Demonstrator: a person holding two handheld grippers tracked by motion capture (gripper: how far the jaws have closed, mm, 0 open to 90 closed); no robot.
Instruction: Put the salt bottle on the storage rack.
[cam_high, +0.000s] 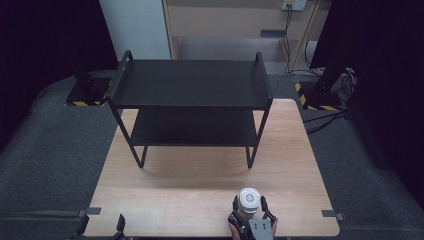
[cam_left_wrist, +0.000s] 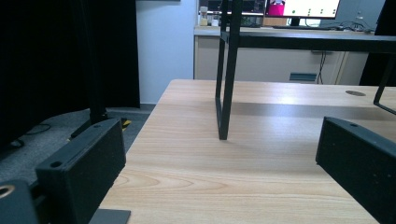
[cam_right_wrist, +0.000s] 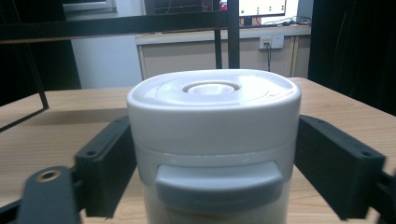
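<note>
Two grippers are working at a wooden table (cam_high: 200, 185). Low in the high view, right of centre, the right gripper (cam_high: 249, 204) is closing its fingers (cam_right_wrist: 105, 163) against both sides of a white lidded canister (cam_high: 248, 198), which is standing upright near the table's near edge. At the bottom left of that frame, the left gripper (cam_high: 102, 227) is sitting with its fingers (cam_left_wrist: 81, 168) wide apart, holding nothing. Above, a black two-tier shelf rack (cam_high: 190, 85) is occupying the frame's upper middle, well apart from the canister.
</note>
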